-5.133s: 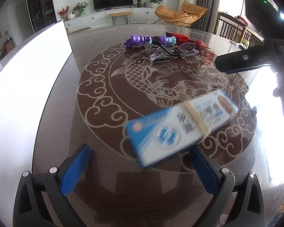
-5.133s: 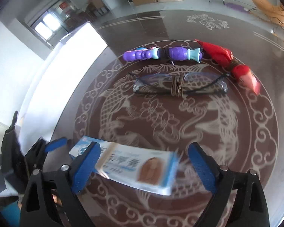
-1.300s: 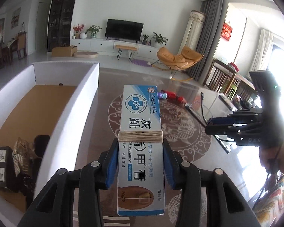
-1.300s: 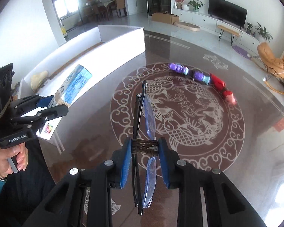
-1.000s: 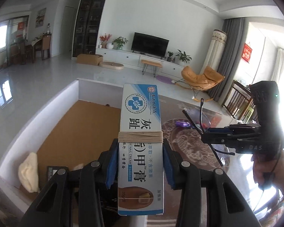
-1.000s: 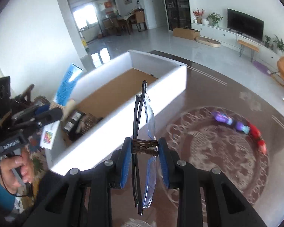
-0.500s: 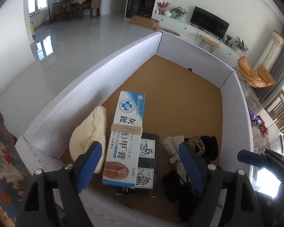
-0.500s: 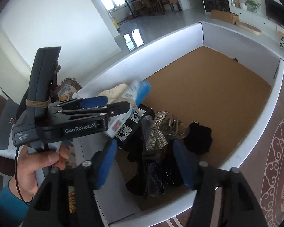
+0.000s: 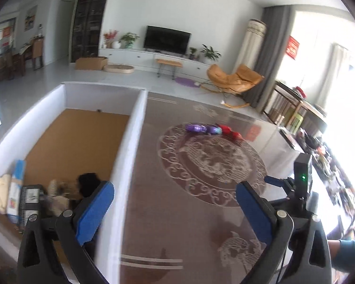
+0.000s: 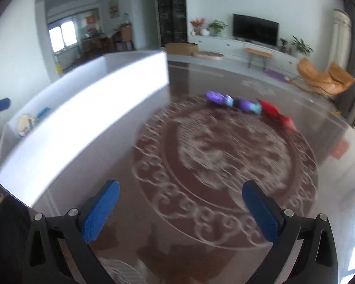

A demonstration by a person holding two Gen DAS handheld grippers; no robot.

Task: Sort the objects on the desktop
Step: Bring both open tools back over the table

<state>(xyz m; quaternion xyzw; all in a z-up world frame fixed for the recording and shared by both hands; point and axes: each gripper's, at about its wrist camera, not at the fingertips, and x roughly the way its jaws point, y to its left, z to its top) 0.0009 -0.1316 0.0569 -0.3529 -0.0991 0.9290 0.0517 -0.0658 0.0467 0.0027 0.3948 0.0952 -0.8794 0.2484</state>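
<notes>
While both tools are empty, the biggest thing in view is the dark round table with its pale fish pattern, and on its left side stands the white box with a brown floor, where a blue-white carton, a cream cloth and some dark items already lie at the near end. Only 2 toys remain on the table, well apart from the grippers: a purple toy and, touching its end, a red toy. They look like light, hard plastic, probably a little slippery, so I would grip each across its narrow middle. The left gripper and the right gripper point downward over the table, their jaws opening with nothing between them.
</notes>
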